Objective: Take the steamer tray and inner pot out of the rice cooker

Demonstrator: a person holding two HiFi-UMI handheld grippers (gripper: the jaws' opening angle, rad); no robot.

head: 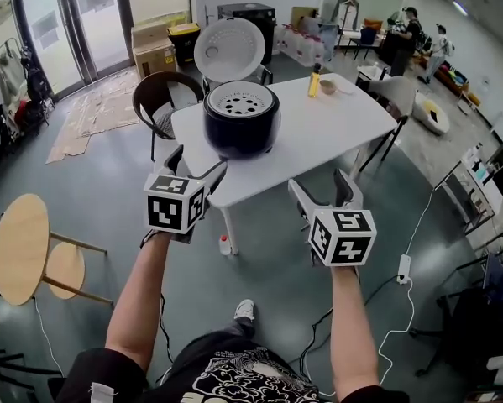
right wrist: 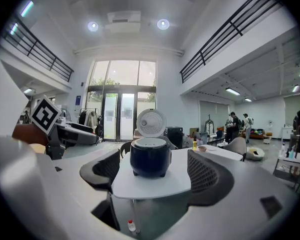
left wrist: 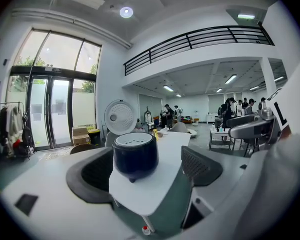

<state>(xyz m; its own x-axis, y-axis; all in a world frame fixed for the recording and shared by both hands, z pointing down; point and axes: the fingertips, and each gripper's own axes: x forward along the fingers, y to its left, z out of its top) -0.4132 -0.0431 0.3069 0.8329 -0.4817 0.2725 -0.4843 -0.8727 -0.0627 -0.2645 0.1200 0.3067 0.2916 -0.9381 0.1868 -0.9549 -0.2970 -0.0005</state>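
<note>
On a white table (head: 318, 128), an open dark rice cooker (head: 241, 118) holds its steamer tray (head: 239, 102); both grippers, left (head: 199, 172) and right (head: 322, 193), hover short of it with jaws apart, empty.

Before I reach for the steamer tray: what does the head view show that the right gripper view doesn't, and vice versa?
Head view only: the person's shoe and the power strip on the floor, plus the holes of the steamer tray. Right gripper view only: the ceiling lights and mezzanine railing. Both: the rice cooker, lid open, on the white table, the yellow bottle, and the right tool, open and empty.
</note>
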